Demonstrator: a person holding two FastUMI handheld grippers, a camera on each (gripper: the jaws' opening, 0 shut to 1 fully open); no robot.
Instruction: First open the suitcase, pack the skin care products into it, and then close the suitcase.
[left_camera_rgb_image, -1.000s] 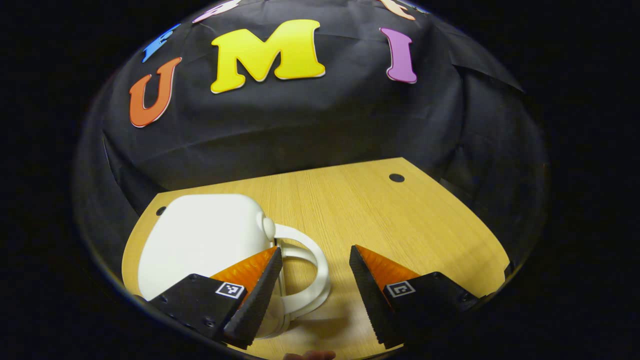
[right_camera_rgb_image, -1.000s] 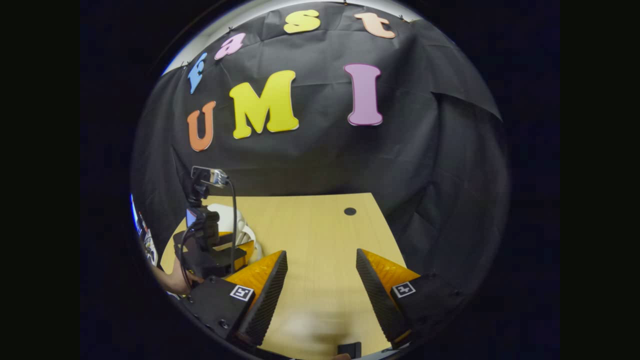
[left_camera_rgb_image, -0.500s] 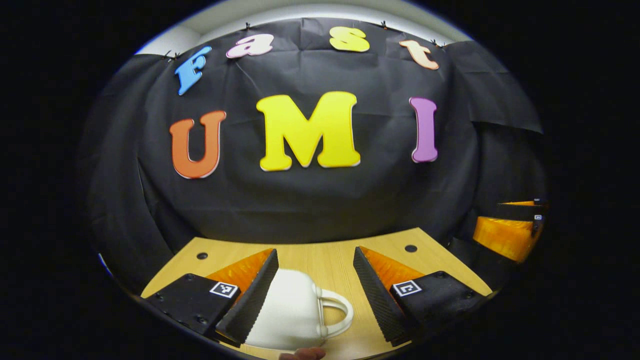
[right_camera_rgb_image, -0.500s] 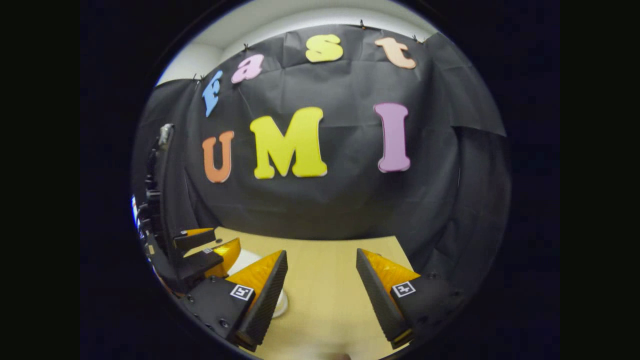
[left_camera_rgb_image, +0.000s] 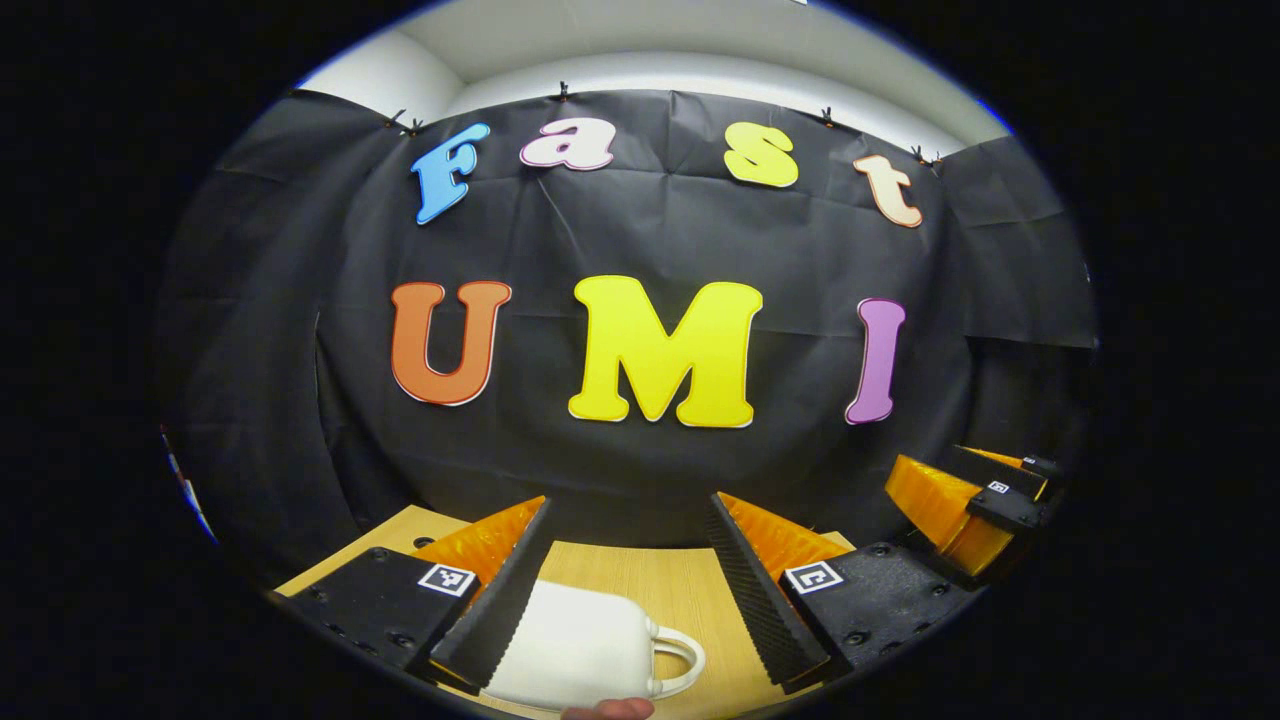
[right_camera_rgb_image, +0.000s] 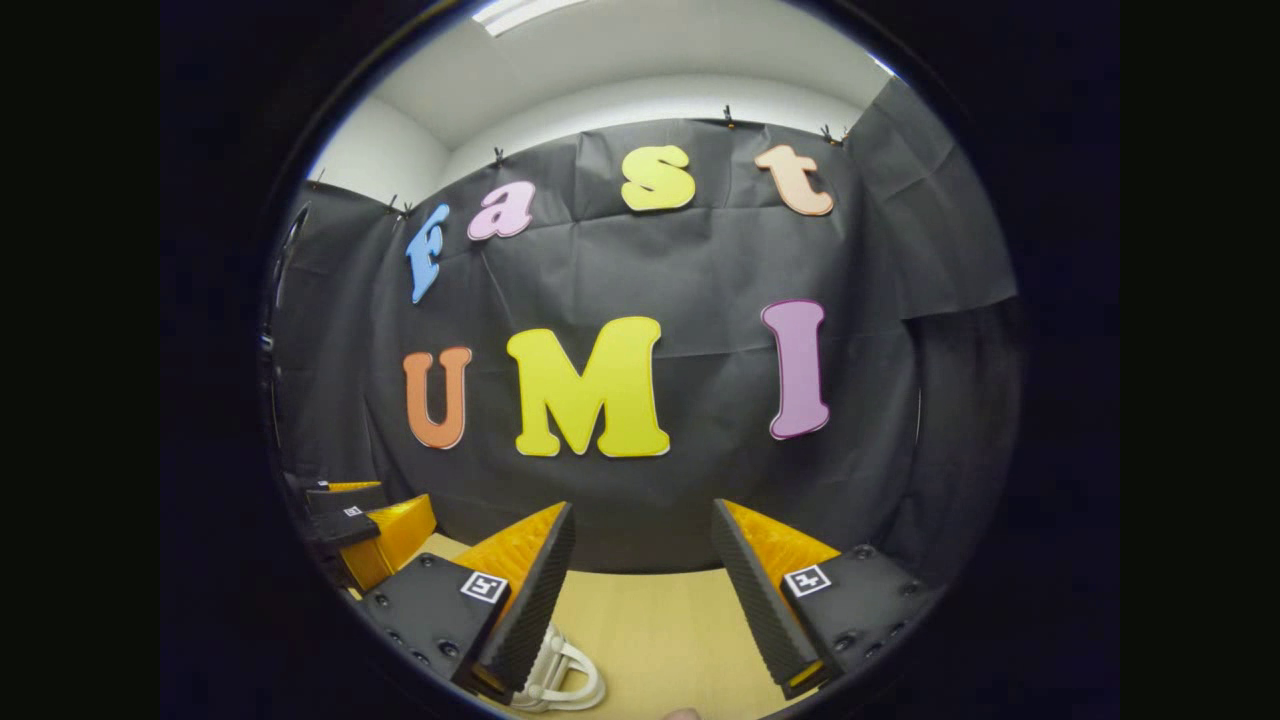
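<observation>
Both tools raised and spread wide, gripping nothing — the suitcase sits low beneath them.

From the left tool (left_camera_rgb_image: 628, 560) I see its fingers parted wide with nothing between them but air; the white suitcase (left_camera_rgb_image: 575, 645), closed and lying on the wooden surface (left_camera_rgb_image: 690, 590), sits below the gap and partly behind the left finger, its looped handle (left_camera_rgb_image: 680, 655) pointing toward the right finger. Off to that tool's right I catch the right tool (left_camera_rgb_image: 965, 500), apart from mine. From the right tool (right_camera_rgb_image: 643, 565) the fingers stand equally wide and empty — the suitcase handle (right_camera_rgb_image: 565, 680) peeks out from under its left finger, and the left tool (right_camera_rgb_image: 365, 520) is off to its left.
</observation>
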